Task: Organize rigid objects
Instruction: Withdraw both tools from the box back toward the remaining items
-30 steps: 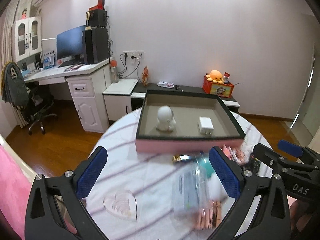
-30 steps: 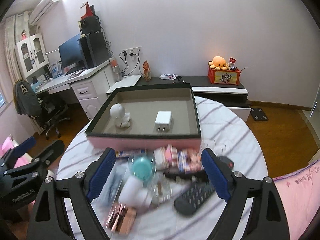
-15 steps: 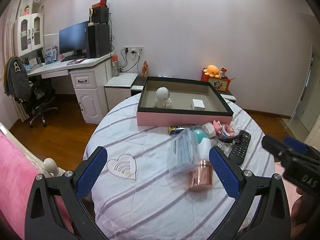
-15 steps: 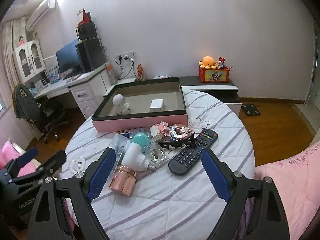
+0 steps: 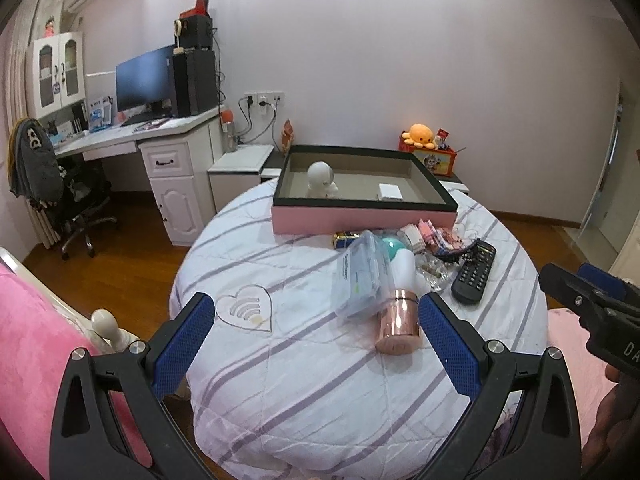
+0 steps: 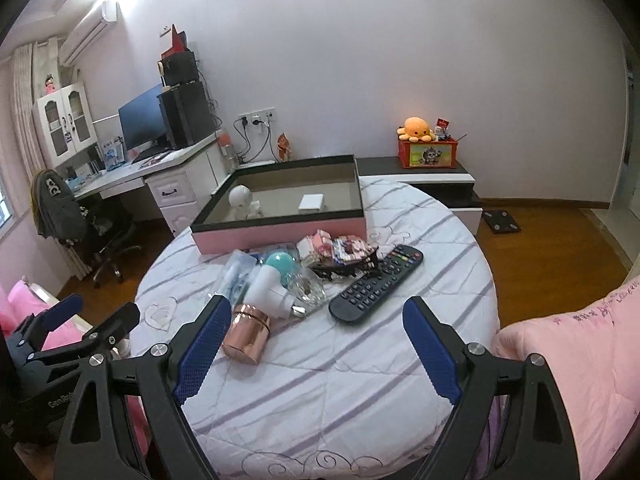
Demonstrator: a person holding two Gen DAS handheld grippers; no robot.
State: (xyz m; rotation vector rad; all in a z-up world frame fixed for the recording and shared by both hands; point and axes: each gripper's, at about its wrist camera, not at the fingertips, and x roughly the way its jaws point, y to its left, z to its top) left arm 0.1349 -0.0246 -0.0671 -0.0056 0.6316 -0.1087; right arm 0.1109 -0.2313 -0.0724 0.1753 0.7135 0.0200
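A pink box with a dark rim stands at the far side of the round table; inside are a white round figure and a white charger. In front of it lies a pile: a rose-gold cylinder, a clear plastic case, a white and teal bulb-shaped thing, a black remote, small pink items. My left gripper and right gripper are open and empty, held back over the table's near edge.
The table has a white cloth with purple stripes. A pink bed cover lies right, another left. A desk with a monitor, an office chair and a low cabinet with an orange toy stand by the wall.
Both grippers have pulled back and up from the pile near the box; the whole table now shows. Both stay open and empty.
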